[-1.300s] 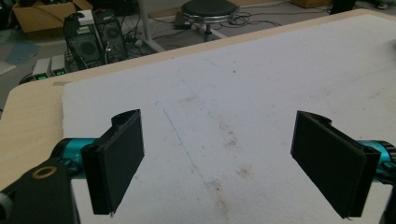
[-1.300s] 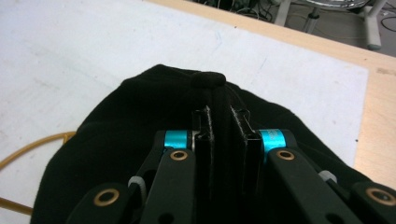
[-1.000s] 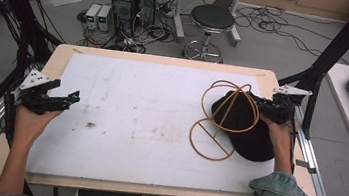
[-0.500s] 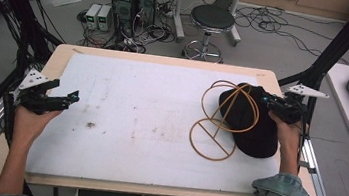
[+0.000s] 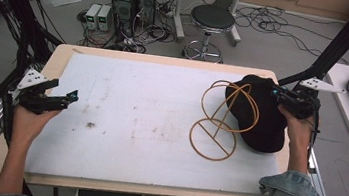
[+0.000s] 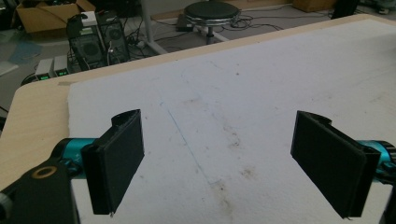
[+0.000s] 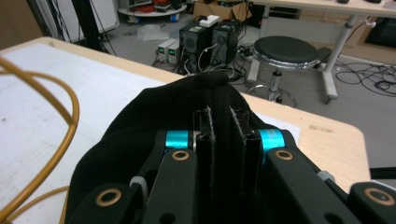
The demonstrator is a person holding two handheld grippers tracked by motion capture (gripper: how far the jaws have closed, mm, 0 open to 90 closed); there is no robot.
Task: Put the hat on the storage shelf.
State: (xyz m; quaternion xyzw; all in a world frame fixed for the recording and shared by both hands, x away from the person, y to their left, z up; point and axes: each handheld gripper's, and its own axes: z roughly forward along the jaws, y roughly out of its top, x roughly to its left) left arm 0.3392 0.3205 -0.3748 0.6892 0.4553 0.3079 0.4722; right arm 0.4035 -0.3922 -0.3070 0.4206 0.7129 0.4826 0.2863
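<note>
My right gripper (image 5: 278,93), jaws clamped on a fold of the floppy black fabric cap (image 5: 260,123), has lifted its far edge beside the mustard-yellow wire hat stand (image 5: 220,120), so hanging can begin, while my left gripper (image 5: 64,98) waits spread apart.

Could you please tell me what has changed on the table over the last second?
The right gripper, shut on the black cap, has lifted and drawn the cap's gripped edge away from the person, so the cap now stands higher beside the wire stand. The left gripper stayed open in place at the table's left edge, and the stand has not shifted.
</note>
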